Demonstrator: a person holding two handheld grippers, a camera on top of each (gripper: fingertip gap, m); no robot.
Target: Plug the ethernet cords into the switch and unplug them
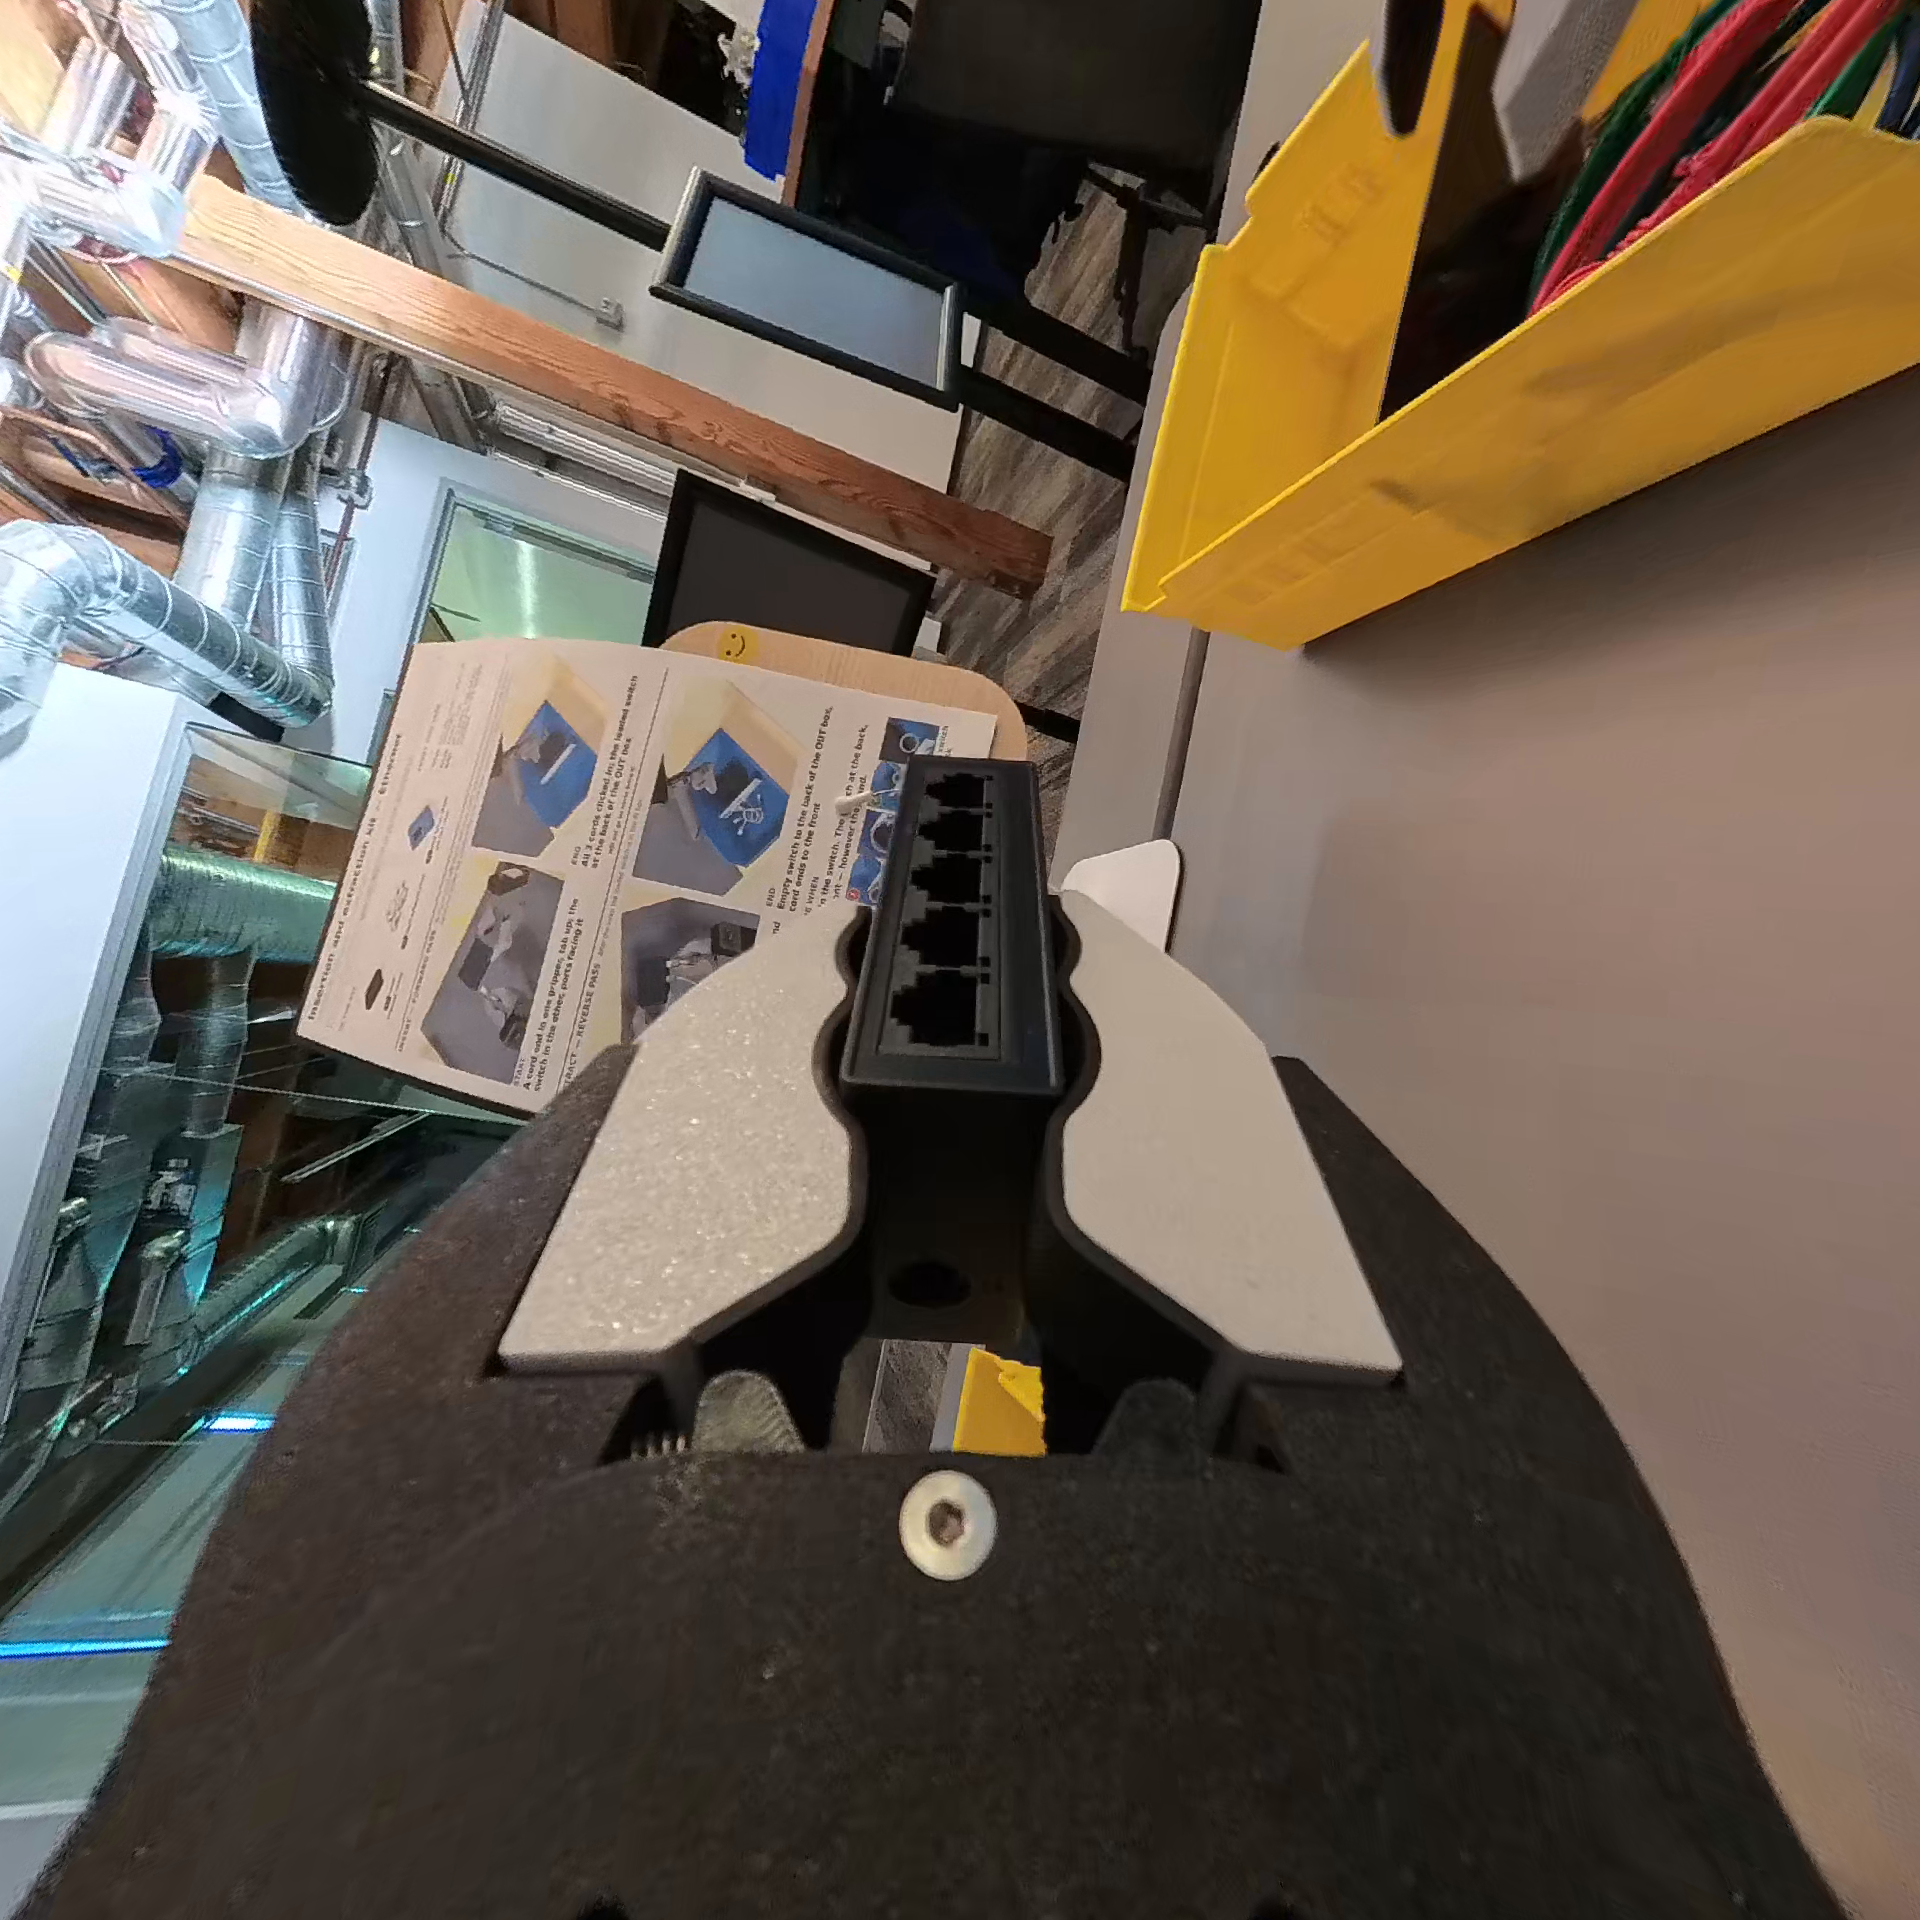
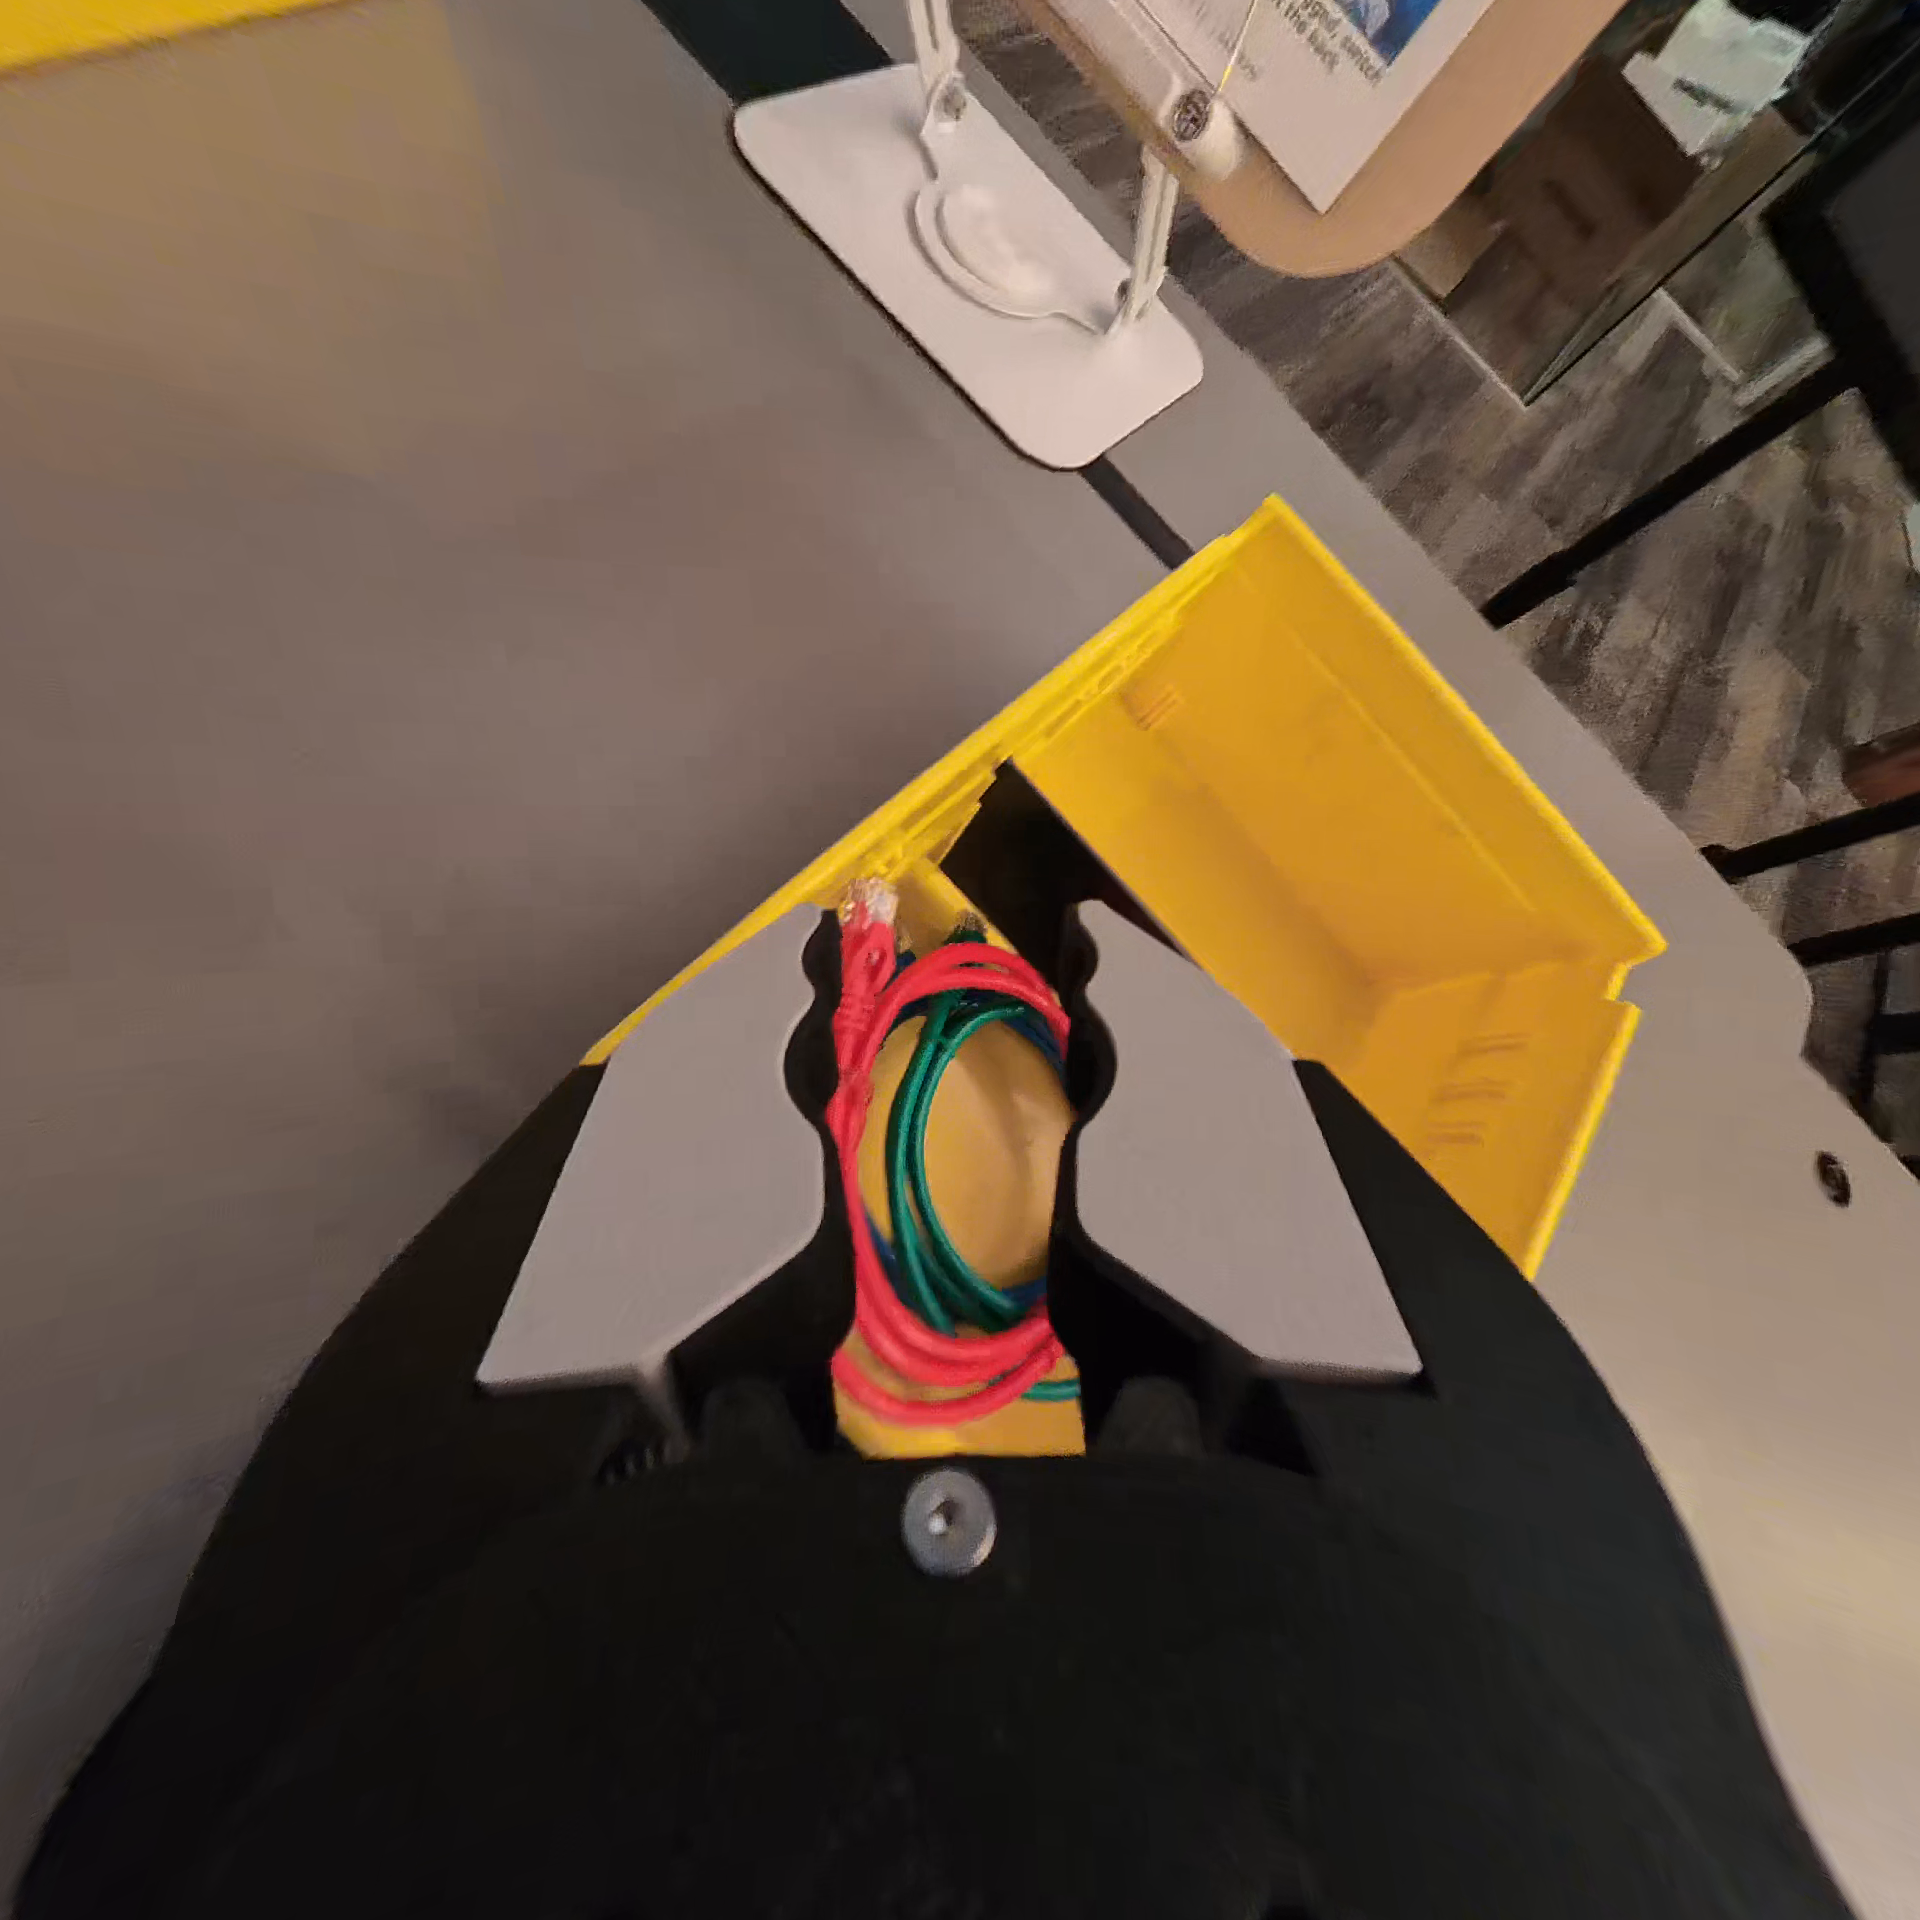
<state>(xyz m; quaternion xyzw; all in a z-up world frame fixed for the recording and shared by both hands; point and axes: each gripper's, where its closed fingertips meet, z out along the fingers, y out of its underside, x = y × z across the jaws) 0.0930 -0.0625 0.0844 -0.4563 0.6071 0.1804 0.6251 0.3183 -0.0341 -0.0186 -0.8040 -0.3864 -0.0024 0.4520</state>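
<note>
My left gripper is shut on a black ethernet switch and holds it in the air, turned on its side beside the grey table. The switch's row of ports faces the camera, and all the ports are empty. My right gripper is open and hovers over a yellow bin. Coiled red and green ethernet cords lie in that bin, seen between the fingers. A bit of blue cord shows under them. The red cord's clear plug lies by the bin's wall.
In the left wrist view a yellow bin with red and green cords stands on the table. A printed instruction sheet sits on a white stand with a flat base at the table's edge. Beyond it are the floor and black frames. The grippers' ends are close to 25 centimeters from one another.
</note>
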